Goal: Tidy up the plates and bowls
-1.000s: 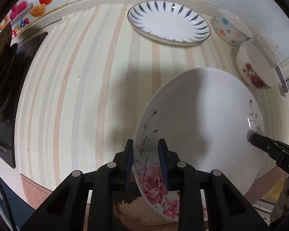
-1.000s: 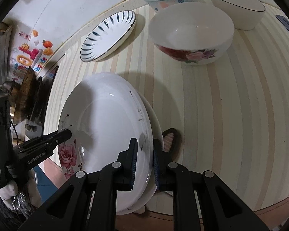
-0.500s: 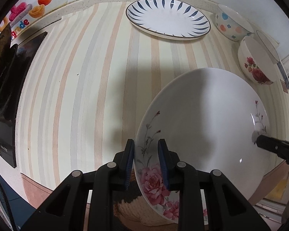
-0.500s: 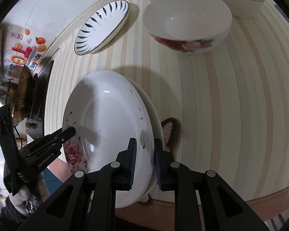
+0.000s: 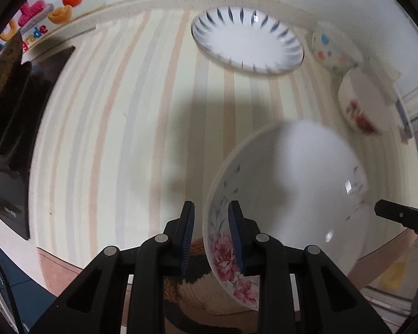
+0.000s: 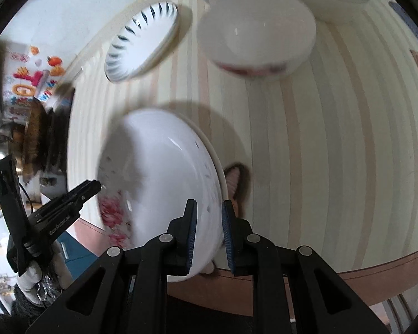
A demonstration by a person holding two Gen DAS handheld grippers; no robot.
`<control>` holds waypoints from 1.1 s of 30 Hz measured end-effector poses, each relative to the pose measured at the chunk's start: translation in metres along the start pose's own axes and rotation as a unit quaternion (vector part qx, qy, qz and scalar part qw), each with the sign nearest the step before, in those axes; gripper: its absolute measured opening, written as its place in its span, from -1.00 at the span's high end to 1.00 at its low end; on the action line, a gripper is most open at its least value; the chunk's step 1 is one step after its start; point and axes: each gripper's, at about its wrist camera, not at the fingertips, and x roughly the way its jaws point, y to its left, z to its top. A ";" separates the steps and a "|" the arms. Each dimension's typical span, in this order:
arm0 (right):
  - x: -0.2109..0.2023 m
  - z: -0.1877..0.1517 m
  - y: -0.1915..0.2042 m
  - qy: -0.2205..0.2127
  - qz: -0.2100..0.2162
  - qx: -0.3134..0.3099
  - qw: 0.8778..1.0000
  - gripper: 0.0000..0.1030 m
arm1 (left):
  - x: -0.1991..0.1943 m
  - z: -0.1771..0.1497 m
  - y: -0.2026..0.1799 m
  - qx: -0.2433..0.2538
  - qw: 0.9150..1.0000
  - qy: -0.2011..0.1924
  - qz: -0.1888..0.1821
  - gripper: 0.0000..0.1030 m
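Both grippers hold the rose-patterned plate (image 5: 287, 194) by opposite rims above the near edge of the striped tabletop (image 5: 111, 139). The left gripper (image 5: 211, 236) clamps the rose side; the right gripper (image 6: 208, 236), its jaws just eased a little wider, straddles the other. The blue-dashed plate (image 5: 248, 43) and floral bowl (image 6: 256, 33) sit far back.

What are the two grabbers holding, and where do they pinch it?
Both hold the rose plate by its rim: left gripper at the flowered edge, right gripper at the opposite edge.
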 end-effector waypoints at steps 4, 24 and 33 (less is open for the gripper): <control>-0.027 0.029 0.014 -0.031 0.032 0.003 0.999 0.31 | -0.022 0.037 0.011 -0.024 0.999 -0.020 -0.025 0.33; 0.054 0.237 0.051 -0.043 -0.010 -0.003 0.999 0.20 | 0.085 0.225 0.042 -0.066 0.997 0.026 -0.018 0.33; 0.077 0.243 0.049 -0.036 -0.023 -0.006 0.999 0.69 | 0.112 0.230 0.036 -0.045 0.998 0.028 -0.039 0.61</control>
